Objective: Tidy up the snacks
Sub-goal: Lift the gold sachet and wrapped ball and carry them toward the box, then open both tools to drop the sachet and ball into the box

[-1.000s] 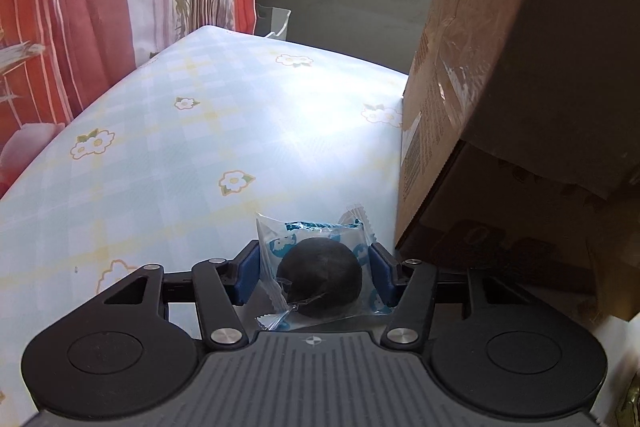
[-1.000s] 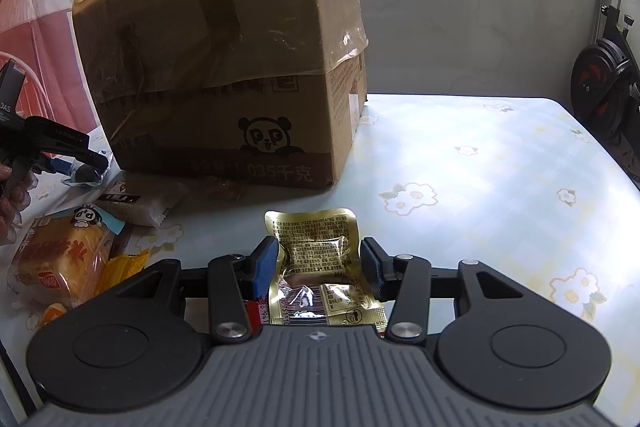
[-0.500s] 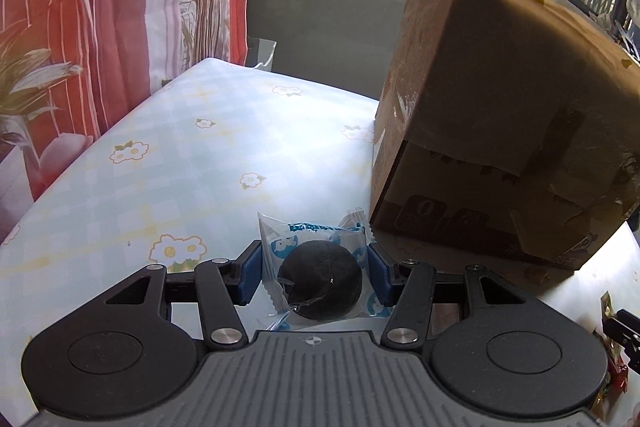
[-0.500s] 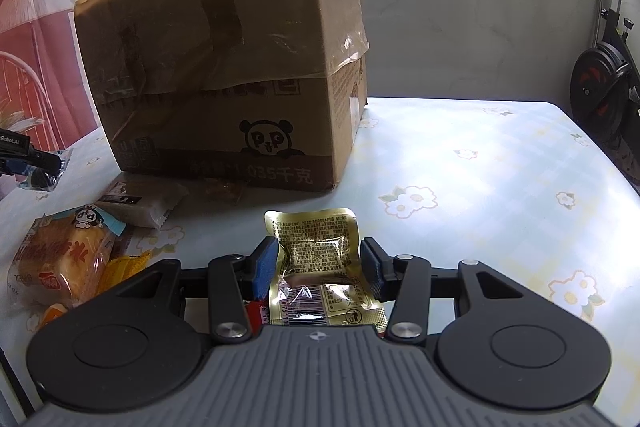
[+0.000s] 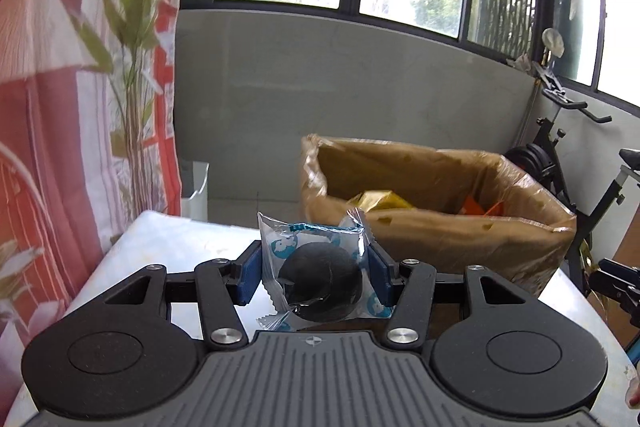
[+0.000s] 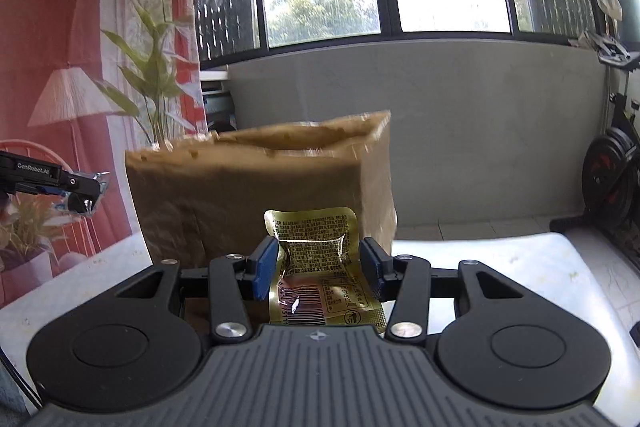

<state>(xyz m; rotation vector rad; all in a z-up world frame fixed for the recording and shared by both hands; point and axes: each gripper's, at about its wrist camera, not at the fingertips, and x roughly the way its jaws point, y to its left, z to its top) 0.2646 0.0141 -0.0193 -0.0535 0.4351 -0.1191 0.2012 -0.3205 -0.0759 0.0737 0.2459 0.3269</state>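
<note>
Cardboard box (image 5: 436,223), open-topped, stands on the desk (image 5: 168,239) with its flowered cloth; yellow and orange packets already lie inside. From the right wrist view only the box's near wall shows, the opening just above it.

Step in hand, as I read it: carrying two snacks to the box, both lifted clear of the desk and roughly level with the box rim. Next move calls for bringing each gripper over the opening, then parting the jaws so the packets drop in (one at a time would avoid a clash above the box).

Left gripper (image 5: 314,277): jaws about half apart, blue pads clamped on either side of a clear wrapper holding a round dark cake (image 5: 320,287), the wrapper's crimped top standing up above the pads.

Right gripper (image 6: 318,267): jaws closer together, pinching a flat gold foil packet (image 6: 316,259), its printed back toward the camera, slightly buckled between the pads.
</note>
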